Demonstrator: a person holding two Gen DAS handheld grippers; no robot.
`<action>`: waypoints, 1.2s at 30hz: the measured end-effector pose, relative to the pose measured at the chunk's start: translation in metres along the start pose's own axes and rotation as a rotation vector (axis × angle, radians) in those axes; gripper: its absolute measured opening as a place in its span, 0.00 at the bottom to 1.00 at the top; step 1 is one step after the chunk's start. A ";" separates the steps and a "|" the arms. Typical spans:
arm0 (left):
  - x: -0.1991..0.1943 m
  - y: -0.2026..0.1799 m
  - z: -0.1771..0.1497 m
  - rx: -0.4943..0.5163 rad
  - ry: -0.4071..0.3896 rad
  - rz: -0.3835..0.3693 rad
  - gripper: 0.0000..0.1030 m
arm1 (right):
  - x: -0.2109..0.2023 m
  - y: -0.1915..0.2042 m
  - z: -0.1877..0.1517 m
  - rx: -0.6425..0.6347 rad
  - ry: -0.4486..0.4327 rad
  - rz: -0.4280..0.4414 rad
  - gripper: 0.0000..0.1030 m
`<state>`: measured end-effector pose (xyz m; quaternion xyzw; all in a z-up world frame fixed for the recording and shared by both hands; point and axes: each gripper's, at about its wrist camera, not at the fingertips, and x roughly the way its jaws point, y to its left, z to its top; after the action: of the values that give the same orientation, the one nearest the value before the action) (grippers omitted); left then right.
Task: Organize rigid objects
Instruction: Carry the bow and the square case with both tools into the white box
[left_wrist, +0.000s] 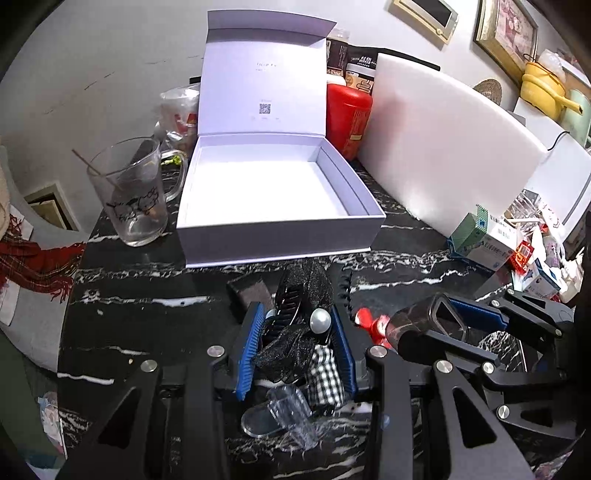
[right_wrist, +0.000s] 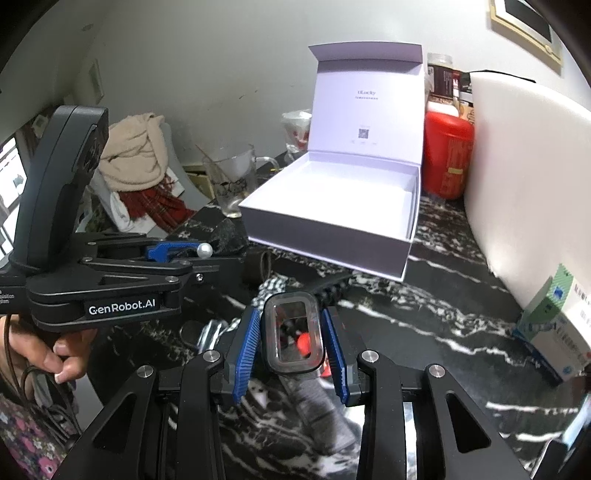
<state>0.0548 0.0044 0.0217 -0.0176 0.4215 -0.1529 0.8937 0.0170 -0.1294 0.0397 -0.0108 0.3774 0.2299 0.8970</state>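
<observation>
Now, with the left gripper (left_wrist: 297, 332) clamped on the black hair clip (left_wrist: 295, 314) and the right gripper (right_wrist: 291, 341) squeezing the rectangular bottle (right_wrist: 293, 332), lift both clear and lower them flat inside the open white box (left_wrist: 273, 229).

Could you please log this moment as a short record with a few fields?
surface: black marbled tabletop
target container: white box, lid open, nothing inside
left claw: closed on black hair clip with pearl
right claw: closed on rectangular clear-framed clip
left of box: glass mug
behind box: red canister
</observation>
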 end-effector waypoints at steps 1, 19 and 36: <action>0.001 0.000 0.002 0.000 -0.002 0.000 0.36 | 0.001 -0.002 0.003 -0.001 -0.004 -0.003 0.34; 0.023 0.013 0.051 0.005 -0.049 0.020 0.36 | 0.016 -0.024 0.047 -0.052 -0.054 -0.026 0.34; 0.047 0.026 0.112 0.030 -0.101 0.076 0.36 | 0.049 -0.056 0.100 -0.067 -0.097 -0.032 0.34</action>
<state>0.1748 0.0044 0.0544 0.0039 0.3738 -0.1242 0.9191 0.1373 -0.1401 0.0688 -0.0358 0.3251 0.2282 0.9170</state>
